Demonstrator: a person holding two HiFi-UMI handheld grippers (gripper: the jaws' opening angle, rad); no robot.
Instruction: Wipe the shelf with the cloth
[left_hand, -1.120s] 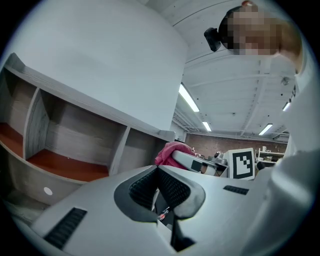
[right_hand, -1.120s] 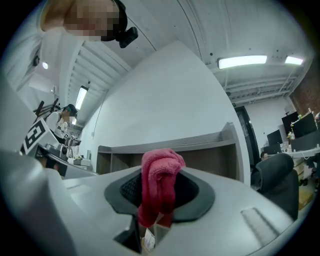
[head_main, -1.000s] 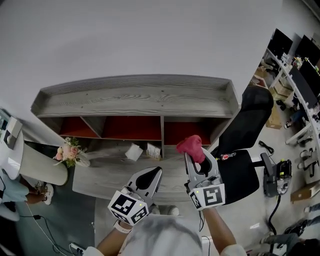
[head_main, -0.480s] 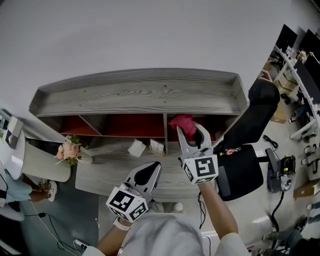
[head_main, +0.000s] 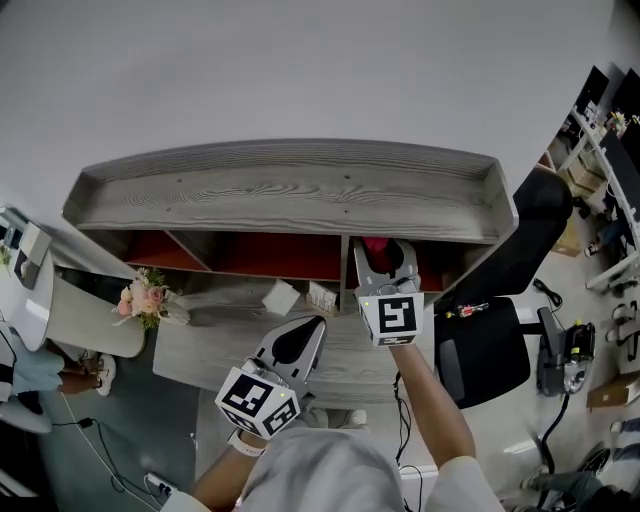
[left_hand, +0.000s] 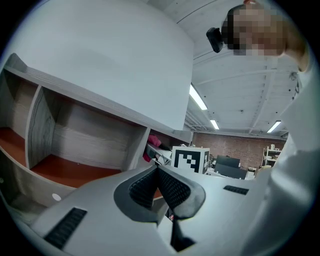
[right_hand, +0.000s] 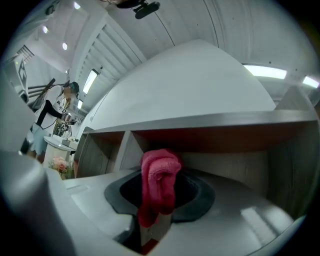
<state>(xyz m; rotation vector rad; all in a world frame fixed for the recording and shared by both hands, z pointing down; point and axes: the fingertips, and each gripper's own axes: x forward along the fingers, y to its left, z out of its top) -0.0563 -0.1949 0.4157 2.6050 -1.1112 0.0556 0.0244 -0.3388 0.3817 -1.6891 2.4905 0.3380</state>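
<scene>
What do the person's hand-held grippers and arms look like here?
Both the left hand-held gripper and the right hand-held gripper are light grey, tapering shells with black ribbed pads. Each carries a white cube with black square markers. The person wears a pale short-sleeved top.

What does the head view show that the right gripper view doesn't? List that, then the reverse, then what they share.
Head view only: the black office chair, the left gripper, and the shelf from above, with its top tray.
Right gripper view only: the ceiling lights, and a close look at the jaws pinching the folded pink cloth.
Both: the right gripper, the pink cloth at the rightmost of the red-lined compartments, and the shelf.
</scene>
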